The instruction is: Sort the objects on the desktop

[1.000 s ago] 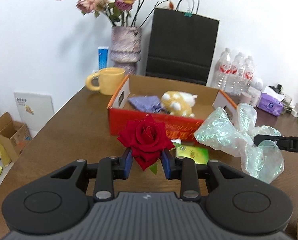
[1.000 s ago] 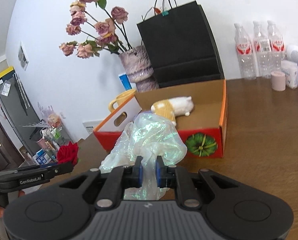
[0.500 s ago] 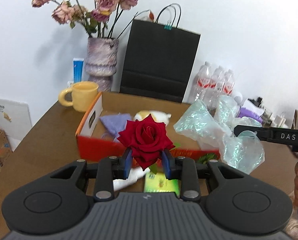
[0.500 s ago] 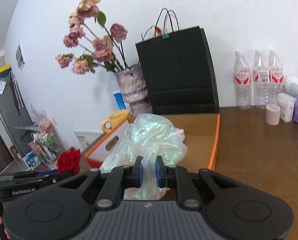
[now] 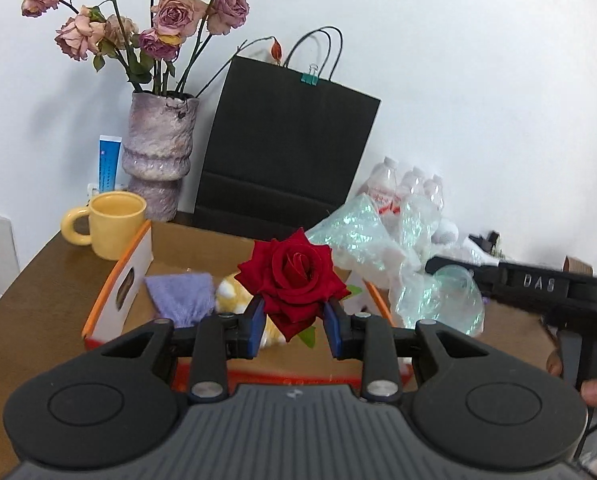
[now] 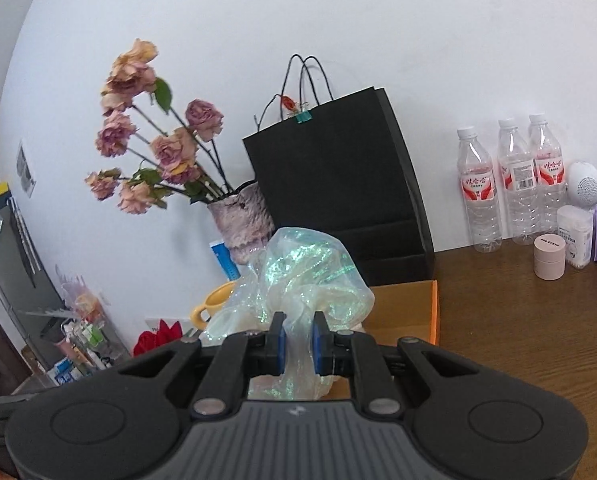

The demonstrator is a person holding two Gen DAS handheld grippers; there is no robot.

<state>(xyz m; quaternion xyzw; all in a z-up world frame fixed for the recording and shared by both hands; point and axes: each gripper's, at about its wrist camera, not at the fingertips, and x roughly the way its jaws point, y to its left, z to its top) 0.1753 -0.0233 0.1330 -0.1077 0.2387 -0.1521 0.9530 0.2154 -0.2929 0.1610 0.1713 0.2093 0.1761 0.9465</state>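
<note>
My left gripper (image 5: 294,330) is shut on a red rose (image 5: 294,276) and holds it above the open orange cardboard box (image 5: 116,304). The box holds a purple cloth (image 5: 182,296) and a yellow and white plush toy (image 5: 230,294). My right gripper (image 6: 297,344) is shut on a crumpled iridescent plastic wrap (image 6: 302,276), held above the box (image 6: 414,308). The wrap (image 5: 382,248) and the right gripper's body also show at the right of the left wrist view. The rose (image 6: 158,338) shows low left in the right wrist view.
A vase of dried roses (image 5: 160,152), a black paper bag (image 5: 286,160), a yellow mug (image 5: 112,228) and a blue tube (image 5: 108,168) stand behind the box. Water bottles (image 6: 510,184), a pink jar (image 6: 549,256) and a white speaker (image 6: 584,188) line the wall on the right.
Both grippers have risen and moved forward over the box with their loads. The box now sits lower in both views.
</note>
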